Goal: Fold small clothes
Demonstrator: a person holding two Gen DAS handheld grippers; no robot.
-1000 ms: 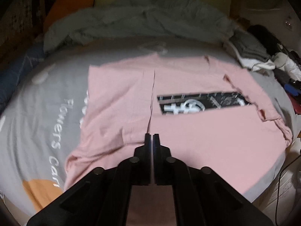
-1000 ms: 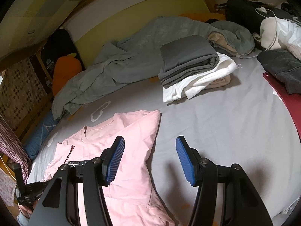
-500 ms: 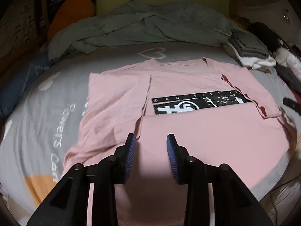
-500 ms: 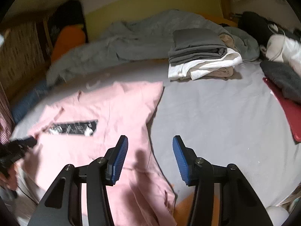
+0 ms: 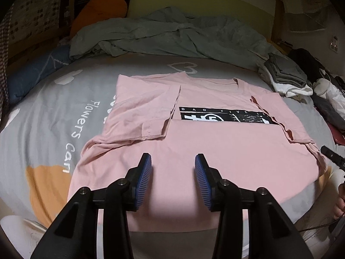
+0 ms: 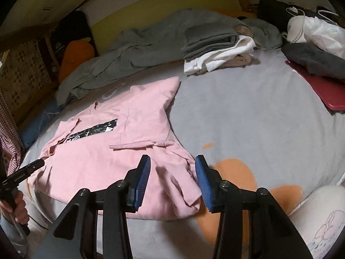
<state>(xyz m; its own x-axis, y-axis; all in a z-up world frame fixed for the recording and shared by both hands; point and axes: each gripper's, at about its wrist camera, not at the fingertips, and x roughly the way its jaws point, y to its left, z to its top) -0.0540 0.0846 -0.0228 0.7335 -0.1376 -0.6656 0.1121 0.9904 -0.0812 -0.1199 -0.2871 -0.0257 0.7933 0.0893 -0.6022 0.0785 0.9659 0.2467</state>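
a pink t-shirt (image 5: 215, 151) lies flat on the grey bed sheet (image 5: 54, 112), print side up, with its lower part folded up over the bottom of the black and white chest print (image 5: 224, 117) and both sleeves turned in over the body. the collar points toward the far side of the bed, where a crumpled grey blanket (image 5: 168, 36) is heaped.

the left gripper (image 5: 173, 180) hangs over the near, folded part of the shirt, its blue pads apart with only flat pink cloth showing between them; the jaws have just been opening and hold nothing. whether the tips touch the cloth cannot be told.

the right gripper (image 6: 172, 181) is at the shirt's near corner on the person's right, where the cloth bunches into loose wrinkles. its jaws have just been closing but stand apart, and the rumpled edge of the shirt lies in the gap below them without being pinched. in this view the left gripper's black tip (image 6: 23, 170) shows at the shirt's far left edge, held by a hand (image 6: 18, 205).

a stack of folded clothes (image 6: 217, 47), grey on top and white beneath, sits well beyond the shirt near the blanket. an orange cushion (image 5: 99, 10) leans at the head of the bed, and a red flat item (image 6: 317, 88) lies at the right under dark clothing.
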